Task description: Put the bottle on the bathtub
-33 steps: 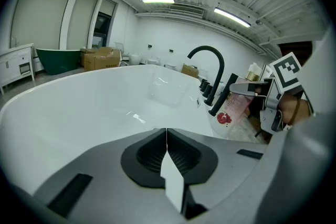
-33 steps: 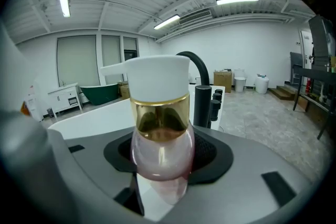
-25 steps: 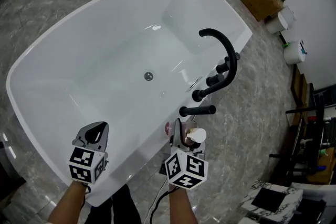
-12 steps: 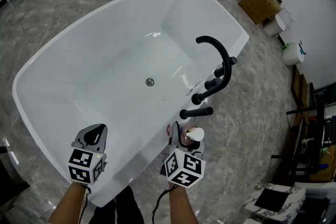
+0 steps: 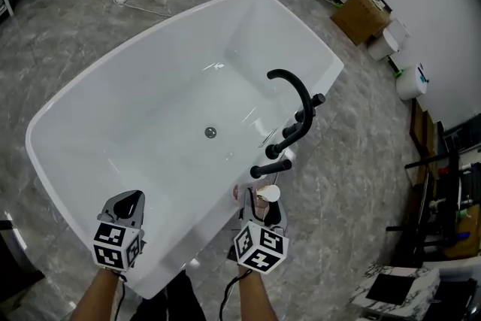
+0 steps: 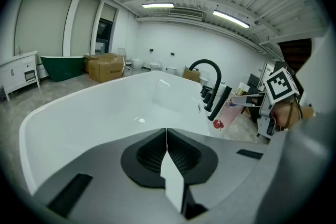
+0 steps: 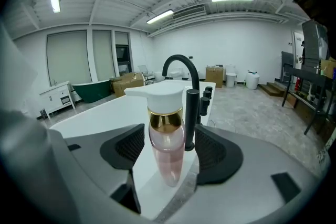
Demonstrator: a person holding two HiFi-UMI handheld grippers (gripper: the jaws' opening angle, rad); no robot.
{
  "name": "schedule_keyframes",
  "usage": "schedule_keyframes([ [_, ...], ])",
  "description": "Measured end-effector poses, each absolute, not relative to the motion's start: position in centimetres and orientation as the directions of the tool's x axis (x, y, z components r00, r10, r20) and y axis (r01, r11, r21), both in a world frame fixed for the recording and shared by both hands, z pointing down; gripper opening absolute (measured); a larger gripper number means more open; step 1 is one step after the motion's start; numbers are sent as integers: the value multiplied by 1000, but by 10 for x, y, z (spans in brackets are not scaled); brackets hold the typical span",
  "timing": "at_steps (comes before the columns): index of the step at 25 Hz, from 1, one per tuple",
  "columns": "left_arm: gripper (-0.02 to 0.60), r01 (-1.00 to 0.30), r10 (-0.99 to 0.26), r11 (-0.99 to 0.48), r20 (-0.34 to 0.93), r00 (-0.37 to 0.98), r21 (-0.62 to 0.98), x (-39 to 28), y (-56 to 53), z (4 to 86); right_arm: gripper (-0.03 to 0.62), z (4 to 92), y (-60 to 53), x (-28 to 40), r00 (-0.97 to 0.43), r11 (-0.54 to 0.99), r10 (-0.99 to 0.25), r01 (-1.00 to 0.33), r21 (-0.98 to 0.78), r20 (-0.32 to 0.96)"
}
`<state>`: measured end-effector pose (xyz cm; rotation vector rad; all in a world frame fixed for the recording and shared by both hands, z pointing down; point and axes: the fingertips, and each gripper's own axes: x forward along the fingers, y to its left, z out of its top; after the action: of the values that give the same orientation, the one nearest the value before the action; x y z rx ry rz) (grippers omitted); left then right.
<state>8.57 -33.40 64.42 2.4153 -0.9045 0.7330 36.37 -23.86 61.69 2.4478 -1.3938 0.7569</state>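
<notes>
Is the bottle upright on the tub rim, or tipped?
Upright: the bottle stands vertical, pump on top, on the bathtub rim between the right tongs, whose jaws have just been opening and clear it.

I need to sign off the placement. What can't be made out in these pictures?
- Bottle body, head view: the right gripper covers it; only the pump top shows.
- Bottle's red mark, left gripper view: too small to read.
- Faucet base, right gripper view: behind a handle and the jaw.
- Racks, head view: dark, cut by the right edge.
</notes>
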Motion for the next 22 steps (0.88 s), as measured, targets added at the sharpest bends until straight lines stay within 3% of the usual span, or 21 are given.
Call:
schedule_keyframes([
  [22,17,-691,-517,-690,523,678,213,66,-314,554,298,523,-214,331,412,-501,-784,-862,-81,465],
])
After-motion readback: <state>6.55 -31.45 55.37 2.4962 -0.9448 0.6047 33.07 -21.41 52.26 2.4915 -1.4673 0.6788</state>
